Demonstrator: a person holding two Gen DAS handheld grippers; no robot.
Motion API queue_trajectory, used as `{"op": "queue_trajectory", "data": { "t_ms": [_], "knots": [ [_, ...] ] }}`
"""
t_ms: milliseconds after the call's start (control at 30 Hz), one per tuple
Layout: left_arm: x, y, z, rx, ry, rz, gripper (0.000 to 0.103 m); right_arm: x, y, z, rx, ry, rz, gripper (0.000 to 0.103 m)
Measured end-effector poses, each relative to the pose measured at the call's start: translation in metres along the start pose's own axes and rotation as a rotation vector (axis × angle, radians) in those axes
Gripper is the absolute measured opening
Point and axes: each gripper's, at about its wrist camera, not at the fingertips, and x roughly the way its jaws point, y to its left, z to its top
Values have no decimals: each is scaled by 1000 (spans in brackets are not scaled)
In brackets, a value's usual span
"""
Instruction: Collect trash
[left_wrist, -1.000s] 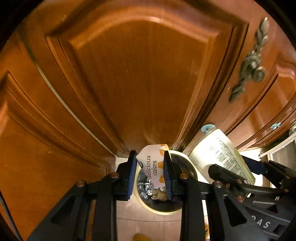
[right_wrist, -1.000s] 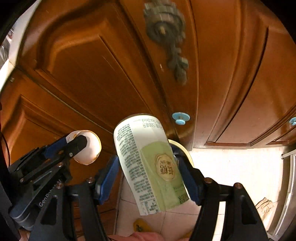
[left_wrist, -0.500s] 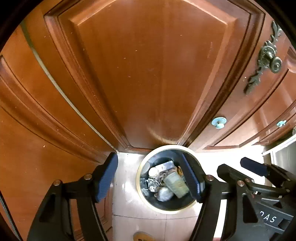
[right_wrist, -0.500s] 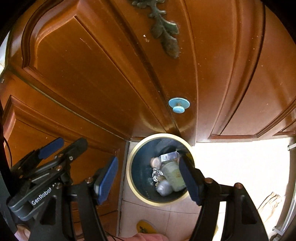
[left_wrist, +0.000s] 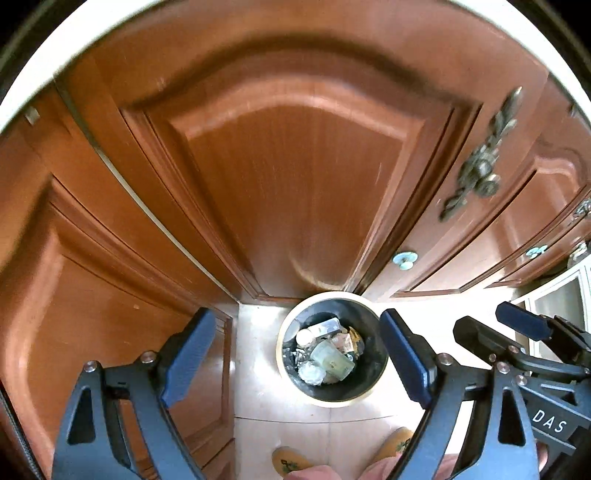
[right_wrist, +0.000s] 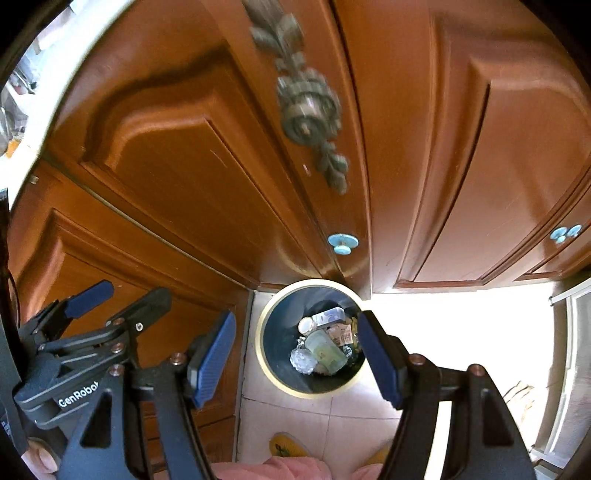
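Both grippers, left (left_wrist: 295, 354) opening and right (right_wrist: 295, 354) spread, hang empty above the bin (left_wrist: 369, 393) by the cabinet's bottom edge, trash (left_wrist: 327, 356) dropped inside.

the right gripper (right_wrist: 295, 354) hangs above a round bin (right_wrist: 271, 365) on the tiled floor (right_wrist: 295, 417), jaws apart with nothing between them. trash (right_wrist: 325, 343) lies inside. wooden cabinet doors (right_wrist: 177, 177) stand behind; the left gripper (right_wrist: 85, 314) shows at left.
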Motion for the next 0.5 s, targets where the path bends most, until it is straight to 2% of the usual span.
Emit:
{"op": "queue_trajectory", "data": {
  "t_ms": [200,500],
  "knots": [
    [-52,8,26,-3,-11,-11,89,-49,17,20,-31,-33,-18,69],
    [-143,15,67,5,-40,-26,93,-144,52,59,-93,-85,-42,69]
  ]
}}
